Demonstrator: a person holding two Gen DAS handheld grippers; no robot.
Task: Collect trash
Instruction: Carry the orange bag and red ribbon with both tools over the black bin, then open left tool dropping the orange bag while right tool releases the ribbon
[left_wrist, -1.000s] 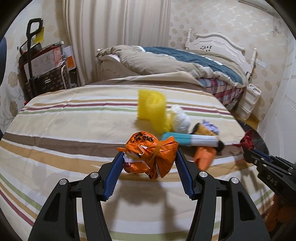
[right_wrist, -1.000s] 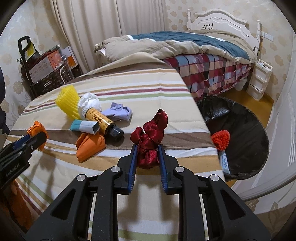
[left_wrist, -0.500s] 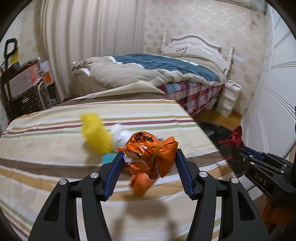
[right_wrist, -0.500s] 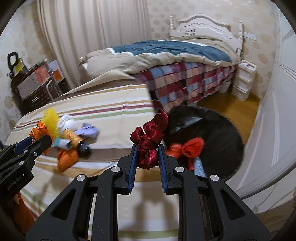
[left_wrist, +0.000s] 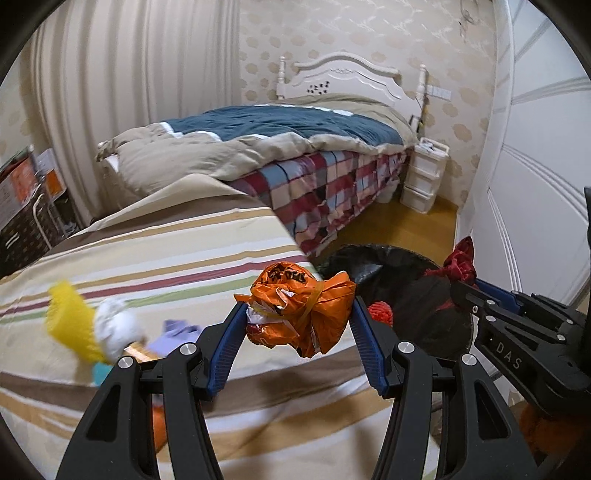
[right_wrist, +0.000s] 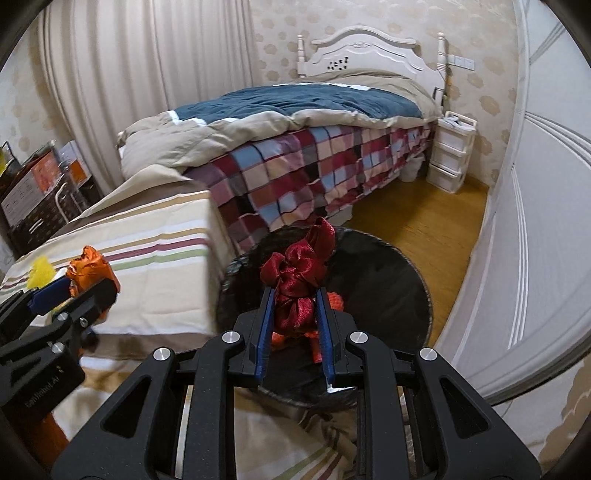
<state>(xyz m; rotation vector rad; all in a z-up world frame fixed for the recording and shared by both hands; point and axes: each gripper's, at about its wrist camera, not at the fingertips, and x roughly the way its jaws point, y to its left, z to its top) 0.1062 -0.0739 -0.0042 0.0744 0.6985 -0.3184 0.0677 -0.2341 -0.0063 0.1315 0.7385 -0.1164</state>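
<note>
My left gripper (left_wrist: 297, 326) is shut on a crumpled orange plastic bag (left_wrist: 301, 308) and holds it above the right edge of the striped table (left_wrist: 184, 258). My right gripper (right_wrist: 294, 312) is shut on a dark red ribbon bundle (right_wrist: 297, 275) and holds it over the black-lined trash bin (right_wrist: 388, 280). The bin also shows in the left wrist view (left_wrist: 417, 295), with a red-orange piece (left_wrist: 380, 310) inside. The orange bag shows at the left of the right wrist view (right_wrist: 92, 271).
A yellow foam net (left_wrist: 70, 325), a white wad (left_wrist: 116, 326), a purple scrap (left_wrist: 177, 328) and other bits lie on the striped table. A bed (right_wrist: 314, 122) stands behind, a white drawer unit (right_wrist: 448, 155) beside it, a white door (right_wrist: 535, 221) on the right.
Both grippers have swung right with their loads. The red bundle now hangs over the bin, and the orange bag has reached the table's right edge.
</note>
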